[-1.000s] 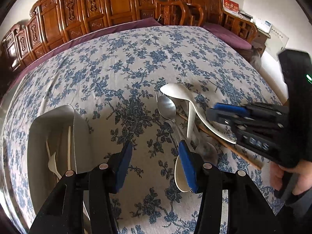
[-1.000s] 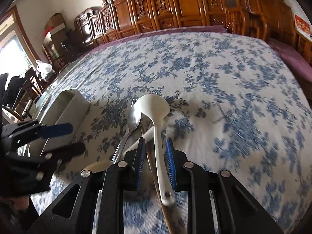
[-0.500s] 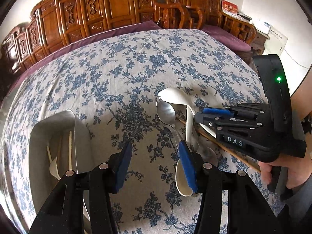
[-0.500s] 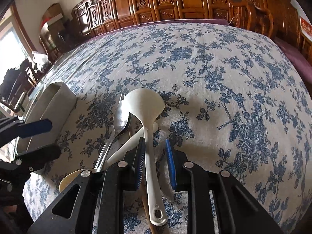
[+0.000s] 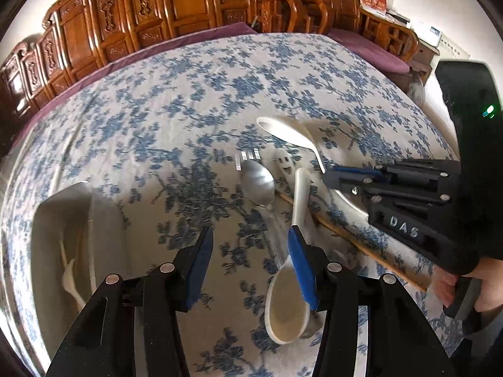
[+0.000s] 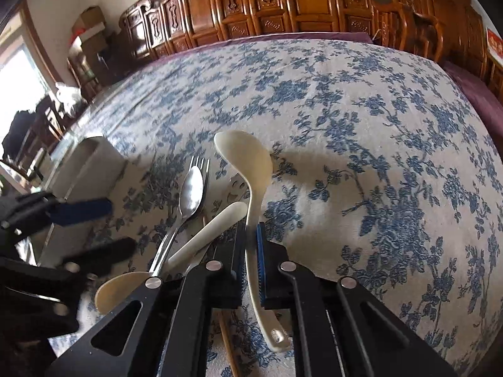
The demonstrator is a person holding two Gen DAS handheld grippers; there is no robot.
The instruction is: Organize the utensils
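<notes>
While clamping the white ladle [image 6: 243,157] by its handle, pressing both blue pads of the right gripper [image 6: 251,232] tight against it, jaws having just closed from a loose straddle. Raising the ladle's bowl over the flowered tablecloth [image 6: 345,110], near the surface's near edge.

Seeing only from the right wrist: the pinch itself, the holed handle end sticking out behind the pads, and the fork [image 6: 201,161] lying under the metal spoon [image 6: 191,188]. Seeing the left gripper [image 6: 107,227] there as a blur.

Seeing only from the left wrist: a hand [image 5: 471,286] gripping the right gripper [image 5: 330,177], the long run of a chopstick [image 5: 361,245] under it, and pale utensils lying inside the white tray [image 5: 63,207] by the surface's left edge.

Hanging the left gripper [image 5: 250,235] about half open, jaws having just narrowed a little, with only cloth between them. Standing its right pad just beside the ceramic soup spoon [image 5: 287,311]; touching or not, cannot tell.

Differing from a second ago: showing a small smiley-faced piece [image 5: 284,163] beside the metal spoon, earlier hidden beneath the ladle; holding the left gripper closer to the cloth.
</notes>
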